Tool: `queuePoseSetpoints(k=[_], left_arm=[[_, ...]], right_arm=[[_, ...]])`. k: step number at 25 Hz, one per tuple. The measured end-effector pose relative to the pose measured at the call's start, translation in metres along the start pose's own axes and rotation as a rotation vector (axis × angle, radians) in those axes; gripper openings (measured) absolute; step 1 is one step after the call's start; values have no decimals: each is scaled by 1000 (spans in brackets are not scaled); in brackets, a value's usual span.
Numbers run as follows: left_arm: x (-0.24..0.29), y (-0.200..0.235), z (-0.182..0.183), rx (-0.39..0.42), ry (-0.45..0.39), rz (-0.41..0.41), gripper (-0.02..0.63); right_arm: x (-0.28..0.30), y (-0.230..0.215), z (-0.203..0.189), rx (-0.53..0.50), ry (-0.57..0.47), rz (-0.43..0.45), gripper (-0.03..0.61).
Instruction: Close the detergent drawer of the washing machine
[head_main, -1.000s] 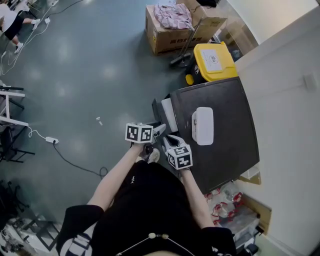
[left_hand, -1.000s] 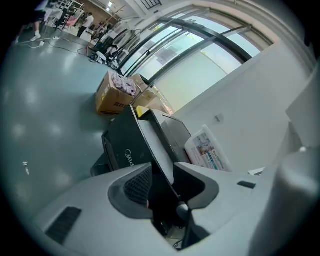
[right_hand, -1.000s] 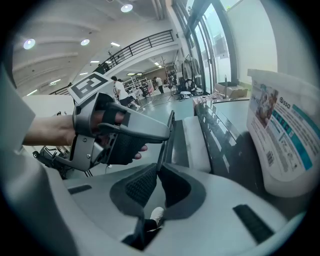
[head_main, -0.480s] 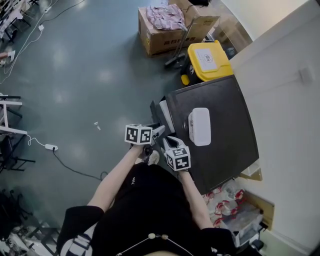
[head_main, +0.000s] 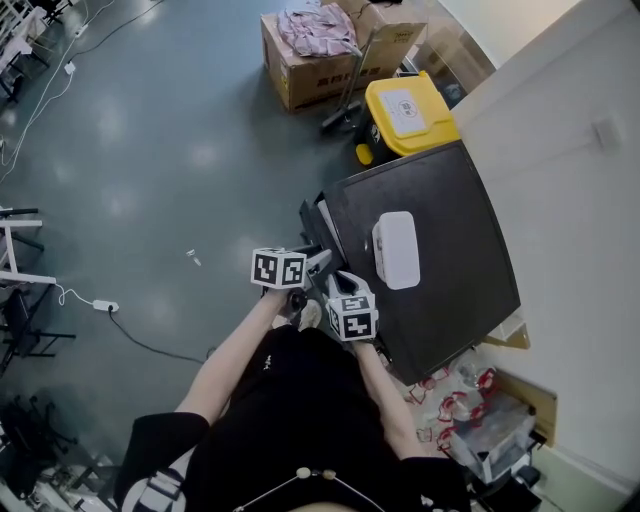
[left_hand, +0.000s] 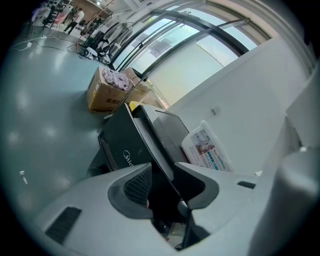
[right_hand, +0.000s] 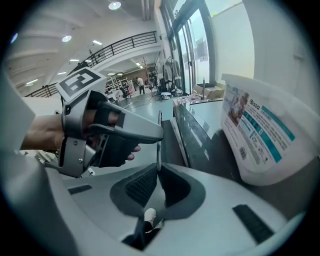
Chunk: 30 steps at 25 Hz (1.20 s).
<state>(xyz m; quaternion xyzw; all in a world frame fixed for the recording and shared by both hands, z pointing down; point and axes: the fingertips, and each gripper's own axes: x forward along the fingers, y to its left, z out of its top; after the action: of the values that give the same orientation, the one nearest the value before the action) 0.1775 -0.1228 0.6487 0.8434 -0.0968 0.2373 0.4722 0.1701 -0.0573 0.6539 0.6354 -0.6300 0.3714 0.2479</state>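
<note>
The dark washing machine (head_main: 440, 300) stands against the wall, with a white detergent box (head_main: 397, 250) on its top. Its detergent drawer (head_main: 322, 222) sticks out of the front at the upper left corner; the drawer's front (left_hand: 120, 150) bears a logo. My left gripper (head_main: 318, 262) hovers just before the machine's front, jaws apart, nothing pressed between the pads (left_hand: 137, 185). The machine's top edge shows beyond the gap. My right gripper (head_main: 343, 288) is beside it at the machine's front edge, jaws (right_hand: 157, 175) closed together. A thin pale edge lines up with their tips. The detergent box (right_hand: 260, 135) looms at right.
A yellow-lidded bin (head_main: 405, 110) and cardboard boxes (head_main: 310, 50) stand beyond the machine. A white wall (head_main: 570, 200) runs along its right side. A cable with a power strip (head_main: 105, 305) lies on the grey floor at left. Clutter (head_main: 480, 420) sits at the machine's near side.
The head view has drifted slightly. The right gripper has tilted a little in place. The left gripper and the drawer look unchanged.
</note>
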Motion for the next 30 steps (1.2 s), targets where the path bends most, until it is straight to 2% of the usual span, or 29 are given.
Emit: queuePoseSetpoints(k=[9,22,30], left_arm=[[6,-2,0,12,20,-10,137],[22,-10,6,31,41,-14,137],[26,-10,8,11,47,-25,137]], right_arm=[[-2,-4,0,12,-11,-122,34],[-4,-23,3,91,-15,-230,35],[-8,-26,7,32,-13,-282,38]])
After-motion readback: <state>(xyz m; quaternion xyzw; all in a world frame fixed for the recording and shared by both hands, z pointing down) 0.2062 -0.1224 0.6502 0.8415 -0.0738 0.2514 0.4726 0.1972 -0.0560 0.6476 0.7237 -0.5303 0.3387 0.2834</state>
